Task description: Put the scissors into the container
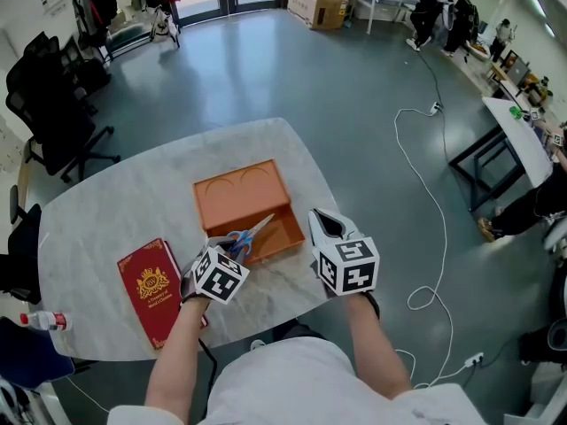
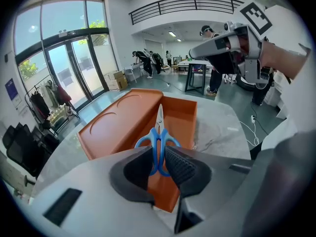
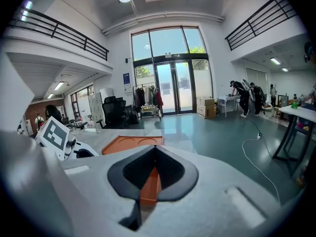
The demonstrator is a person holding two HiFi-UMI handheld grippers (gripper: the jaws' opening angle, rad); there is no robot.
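Note:
Blue-handled scissors (image 1: 251, 235) (image 2: 159, 132) hang with their blades pointing into the open orange container (image 1: 239, 193) (image 2: 123, 127). My left gripper (image 1: 229, 244) (image 2: 160, 159) is shut on the scissors' handle loops, at the container's near left corner. The blades reach over the deeper tray half; the flat lid half with two round embossings lies behind. My right gripper (image 1: 319, 220) (image 3: 154, 154) is shut with nothing in it, just right of the container (image 3: 133, 143), tips meeting above its near edge.
The container rests on a marble table (image 1: 133, 202). A red book (image 1: 152, 288) lies to the left of my left gripper. A bottle (image 1: 40, 320) lies at the table's near left edge. Black chairs (image 1: 53, 104) stand beyond the table; a cable (image 1: 425, 202) runs on the floor at right.

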